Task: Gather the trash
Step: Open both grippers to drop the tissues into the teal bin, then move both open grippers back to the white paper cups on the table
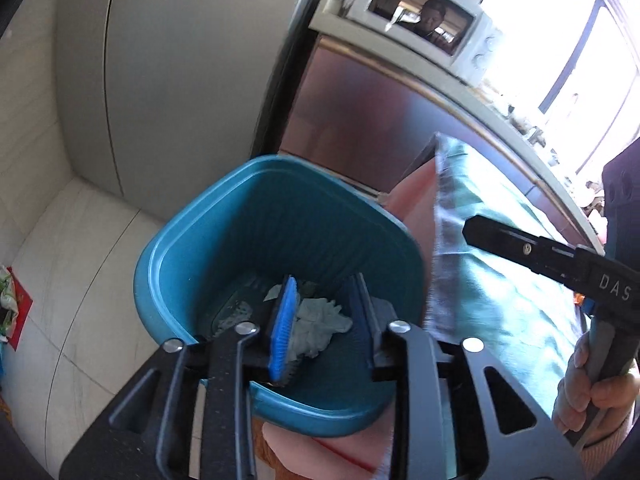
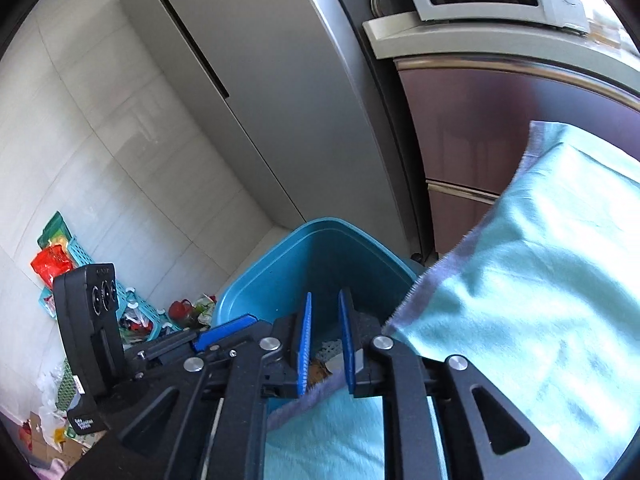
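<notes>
Floor tiles (image 1: 72, 248) fill the left of the left wrist view, with a red and green scrap (image 1: 12, 304) at the far edge. A grey refrigerator (image 1: 168, 80) stands behind. Right of the tiles sits the blue trash bin (image 1: 240, 216), tilted toward the camera, with crumpled white tissue (image 1: 320, 326) lying on its bottom alongside other pale scraps. The left gripper (image 1: 326, 320) hangs over the bin's mouth, its blue-padded fingers (image 1: 284, 320) apart and nothing between them. Further right a teal cloth (image 1: 500, 280) with a grey fringed edge drapes over a raised surface just beside the bin, and the right gripper's black body (image 1: 560, 260) reaches in above it, held by the person's hand (image 1: 588, 392). A microwave (image 1: 420, 24) sits up on the counter behind.

In the right wrist view, coloured bags and baskets (image 2: 60, 256) litter the floor at left, and the left gripper's body (image 2: 92, 336) stands near them. At centre the right gripper (image 2: 326, 340) points into the bin (image 2: 320, 256), its fingers (image 2: 304, 344) parted with a narrow gap, gripping nothing. The cloth (image 2: 520, 280) spreads across the right.
</notes>
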The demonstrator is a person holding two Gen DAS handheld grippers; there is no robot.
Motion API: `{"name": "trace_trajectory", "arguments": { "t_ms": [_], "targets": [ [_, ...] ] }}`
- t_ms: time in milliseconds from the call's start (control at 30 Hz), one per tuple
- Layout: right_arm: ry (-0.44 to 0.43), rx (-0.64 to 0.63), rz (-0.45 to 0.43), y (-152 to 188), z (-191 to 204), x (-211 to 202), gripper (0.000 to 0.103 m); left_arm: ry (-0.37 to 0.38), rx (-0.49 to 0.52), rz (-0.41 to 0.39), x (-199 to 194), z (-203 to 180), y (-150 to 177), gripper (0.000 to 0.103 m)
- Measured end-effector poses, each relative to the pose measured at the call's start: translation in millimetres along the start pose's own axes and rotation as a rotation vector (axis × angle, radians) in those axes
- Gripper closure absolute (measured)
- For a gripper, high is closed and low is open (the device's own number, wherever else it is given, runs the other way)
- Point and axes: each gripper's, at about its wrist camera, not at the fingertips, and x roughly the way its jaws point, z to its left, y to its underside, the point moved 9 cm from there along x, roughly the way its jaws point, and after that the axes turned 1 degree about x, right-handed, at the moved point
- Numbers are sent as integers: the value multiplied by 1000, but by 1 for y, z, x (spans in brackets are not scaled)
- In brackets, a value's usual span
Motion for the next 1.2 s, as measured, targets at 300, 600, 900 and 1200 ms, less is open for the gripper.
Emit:
{"name": "trace_trajectory", "arguments": {
  "t_ms": [300, 600, 900, 1200],
  "targets": [
    [78, -3, -133, 35, -37, -106, 68, 156, 147, -35, -27, -80, 8, 55],
    [290, 164, -289, 99, -119, -233, 65, 403, 385, 39, -34, -218, 55, 54],
    [474, 334, -421, 155, -198, -332, 65, 556, 571, 144, -34, -329, 121, 54],
    [566, 499, -480, 180, -287, -376, 57, 592, 619, 168, -19, -395, 124, 51]
  ]
}}
